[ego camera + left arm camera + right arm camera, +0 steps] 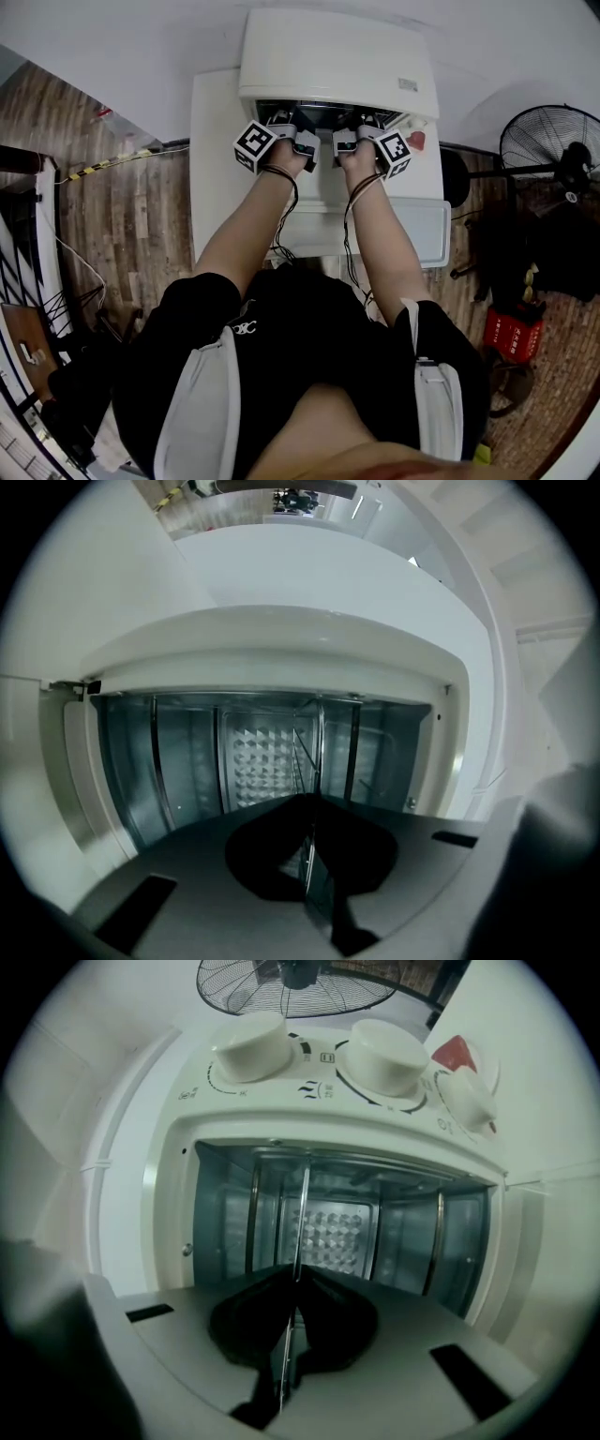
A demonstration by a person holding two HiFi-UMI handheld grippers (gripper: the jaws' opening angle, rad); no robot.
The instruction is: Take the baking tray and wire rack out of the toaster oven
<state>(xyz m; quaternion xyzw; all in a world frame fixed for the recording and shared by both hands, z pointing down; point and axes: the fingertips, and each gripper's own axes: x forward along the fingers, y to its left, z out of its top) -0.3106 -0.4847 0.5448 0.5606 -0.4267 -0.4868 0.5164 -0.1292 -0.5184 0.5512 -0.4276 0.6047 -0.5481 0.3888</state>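
Pinching a thin silver metal edge [302,1213] inside the white toaster oven [337,61], our left gripper [309,803] and right gripper [292,1283] are clamped on it. Nothing is out yet, and we cannot tell tray from rack.

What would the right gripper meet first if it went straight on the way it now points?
The right gripper is shut on a thin metal edge, rack or tray; beyond it, probably the toaster oven's dimpled back wall.
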